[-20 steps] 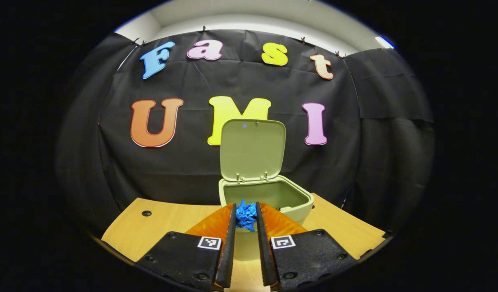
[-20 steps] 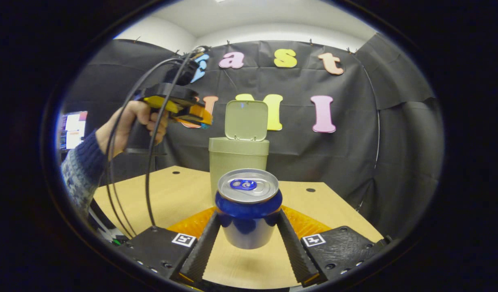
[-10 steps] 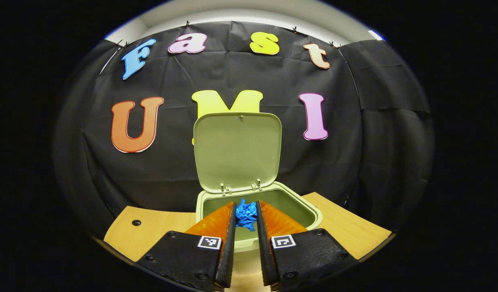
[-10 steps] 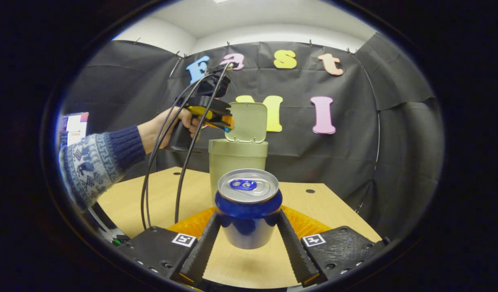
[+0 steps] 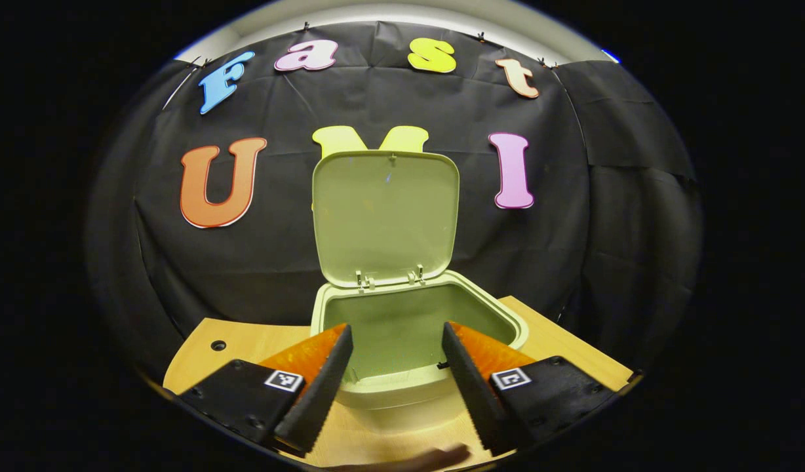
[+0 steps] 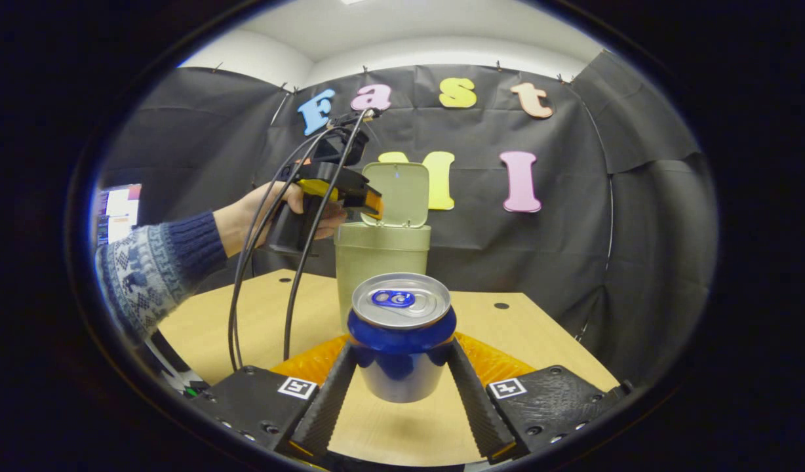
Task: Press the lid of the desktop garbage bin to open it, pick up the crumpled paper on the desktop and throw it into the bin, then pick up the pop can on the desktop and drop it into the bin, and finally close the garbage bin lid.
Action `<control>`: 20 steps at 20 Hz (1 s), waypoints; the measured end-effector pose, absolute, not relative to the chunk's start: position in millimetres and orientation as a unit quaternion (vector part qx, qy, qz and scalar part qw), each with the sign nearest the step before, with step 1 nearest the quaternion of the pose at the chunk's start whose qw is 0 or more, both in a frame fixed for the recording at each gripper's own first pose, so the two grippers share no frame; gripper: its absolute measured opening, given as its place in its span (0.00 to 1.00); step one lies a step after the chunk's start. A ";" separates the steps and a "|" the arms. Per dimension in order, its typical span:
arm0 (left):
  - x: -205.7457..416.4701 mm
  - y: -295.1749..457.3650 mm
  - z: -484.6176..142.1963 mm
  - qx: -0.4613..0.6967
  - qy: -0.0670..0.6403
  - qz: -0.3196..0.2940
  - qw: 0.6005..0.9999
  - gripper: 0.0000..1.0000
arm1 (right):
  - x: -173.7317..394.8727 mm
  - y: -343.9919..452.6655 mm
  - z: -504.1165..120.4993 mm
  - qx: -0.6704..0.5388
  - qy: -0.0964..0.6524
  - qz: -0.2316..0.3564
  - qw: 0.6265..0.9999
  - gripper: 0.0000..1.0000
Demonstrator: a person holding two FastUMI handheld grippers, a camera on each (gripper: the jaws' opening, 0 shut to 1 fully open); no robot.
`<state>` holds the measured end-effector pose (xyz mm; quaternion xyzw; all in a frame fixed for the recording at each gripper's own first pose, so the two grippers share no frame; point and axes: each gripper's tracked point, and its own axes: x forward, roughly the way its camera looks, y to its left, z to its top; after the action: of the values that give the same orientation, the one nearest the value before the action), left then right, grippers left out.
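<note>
Bin [image 5: 419,383] and can shared the wooden table [image 6: 540,334], and each gripper had one of them straight ahead. In the right gripper view, the right gripper [image 6: 399,357] stood low over the tabletop with its two fingers [image 6: 327,393] set against the sides of the can [image 6: 401,341]; whether they pressed it or only flanked it could not be told. The can stood upright between them, top rim and pull tab facing up. Beyond it, farther along the table, stood the bin [image 6: 383,252], with its lid [image 6: 402,193] raised at the back. To the left of the can and higher up, a hand [image 6: 291,213] in a patterned knit sleeve [image 6: 153,269] held the left gripper [image 6: 370,203] just above the bin's rim, and two dark cables [image 6: 265,262] hung from that gripper toward the table's near edge. In the left gripper view, the left gripper [image 5: 397,337] had its fingers [image 5: 317,387] spread wide apart with nothing between them, poised over the near edge of the bin's open mouth. Just ahead lay the hollow inside of the bin, too shadowed to tell what it held. Behind the opening the lid [image 5: 386,216] stood upright on its hinges against the black cloth wall [image 5: 606,216]. A small round hole [image 5: 217,345] marked the tabletop off to the left of the fingers.
</note>
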<state>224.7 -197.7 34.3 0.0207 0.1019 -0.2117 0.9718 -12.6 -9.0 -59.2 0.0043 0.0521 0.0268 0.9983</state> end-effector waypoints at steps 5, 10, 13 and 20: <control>224.7 -188.4 37.2 0.016 0.093 -0.193 0.977 1.00 | -11.0 -10.2 -60.1 0.004 0.053 0.025 0.998 0.80; 206.0 -179.8 46.0 0.043 0.070 -0.182 0.980 1.00 | -10.1 -16.6 -62.7 0.004 0.056 0.019 0.998 0.80; 181.2 -170.9 41.8 0.055 0.067 -0.169 0.982 1.00 | -10.0 -18.8 -61.0 0.006 0.053 0.015 0.998 0.80; 102.4 -153.9 44.1 0.013 0.021 -0.161 0.987 0.99 | -6.9 -19.4 -62.9 0.007 0.053 0.008 0.999 0.80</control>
<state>102.4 -153.9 44.1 0.0130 0.0212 -0.1611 0.9866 -6.9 -19.4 -62.9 0.0074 0.0531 0.0076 0.9985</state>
